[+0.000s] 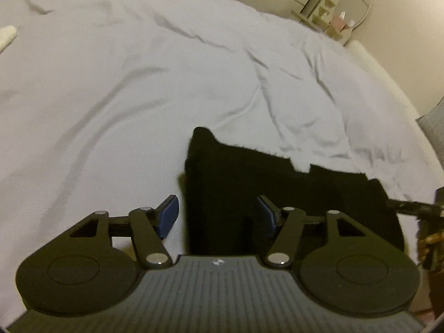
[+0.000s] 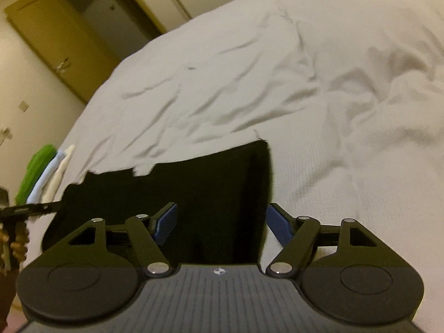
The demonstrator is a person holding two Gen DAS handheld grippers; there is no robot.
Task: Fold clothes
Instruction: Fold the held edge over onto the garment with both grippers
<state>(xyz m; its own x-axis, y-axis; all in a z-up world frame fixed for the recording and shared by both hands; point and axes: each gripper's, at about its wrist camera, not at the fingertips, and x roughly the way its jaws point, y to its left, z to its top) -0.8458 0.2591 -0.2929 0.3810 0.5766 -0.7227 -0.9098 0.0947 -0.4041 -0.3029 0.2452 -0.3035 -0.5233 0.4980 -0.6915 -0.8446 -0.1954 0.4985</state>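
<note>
A black garment (image 1: 249, 183) lies flat on the white bed sheet (image 1: 125, 83), its far edge uneven. In the left wrist view my left gripper (image 1: 219, 213) is open, its blue pads either side of the garment's left edge. In the right wrist view the same black garment (image 2: 194, 188) reaches to its right edge, and my right gripper (image 2: 222, 222) stands open over that edge. Neither gripper holds the cloth. The other gripper shows at each frame's side, with a hand (image 1: 428, 242) on it.
A stack of folded clothes (image 2: 41, 174), green, light blue and white, sits at the bed's left edge. A wooden door (image 2: 55, 36) and wall lie beyond. A small table with a mirror (image 1: 347, 16) stands past the bed's far corner. The sheet is wrinkled.
</note>
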